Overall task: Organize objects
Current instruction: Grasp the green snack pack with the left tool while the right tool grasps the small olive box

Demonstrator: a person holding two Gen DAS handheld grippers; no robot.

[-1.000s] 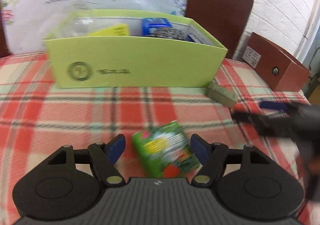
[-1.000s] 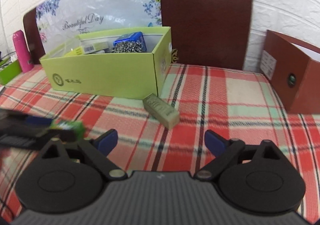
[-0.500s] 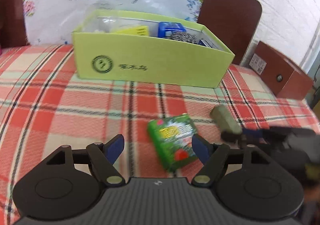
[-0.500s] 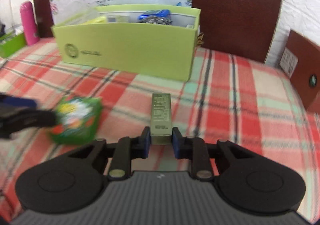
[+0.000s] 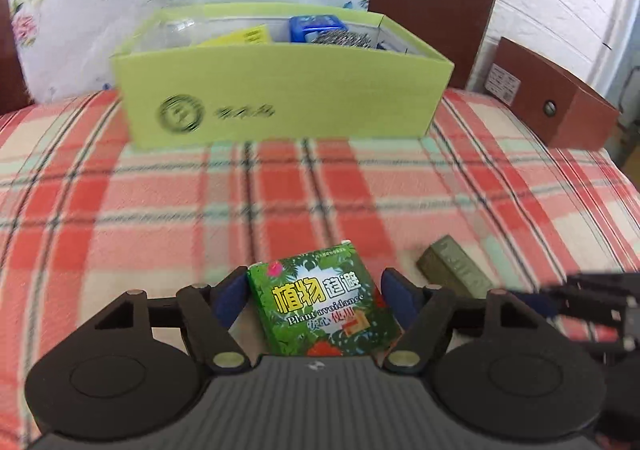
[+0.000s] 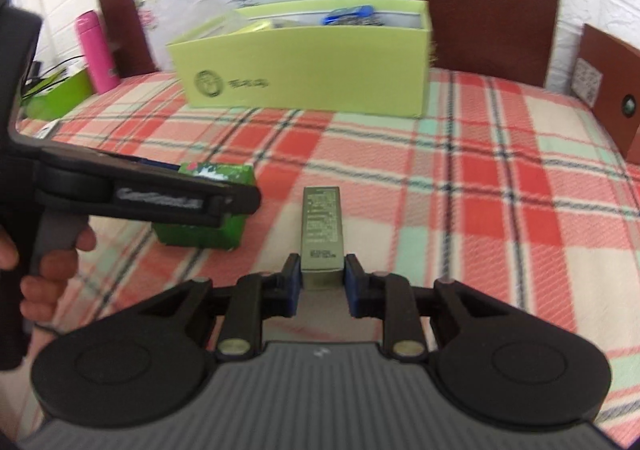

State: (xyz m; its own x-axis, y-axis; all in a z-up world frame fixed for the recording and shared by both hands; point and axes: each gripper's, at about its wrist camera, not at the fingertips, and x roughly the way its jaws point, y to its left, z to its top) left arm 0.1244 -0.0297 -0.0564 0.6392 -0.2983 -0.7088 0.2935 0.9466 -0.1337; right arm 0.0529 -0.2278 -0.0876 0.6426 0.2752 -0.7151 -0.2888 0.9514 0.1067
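Two small boxes lie on the checked cloth (image 5: 160, 210) before a lime-green carton (image 5: 280, 98). Furthest left in the right wrist view stands a pink bottle (image 6: 96, 50). Next, the left gripper (image 5: 316, 290) brackets the green leafy box (image 5: 320, 310), jaws spread; whether the pads touch its sides I cannot tell. Just beside it, the right gripper (image 6: 322, 278) is clenched on the near end of the olive-grey box (image 6: 322, 226). Far right sits a brown box (image 5: 560, 106).
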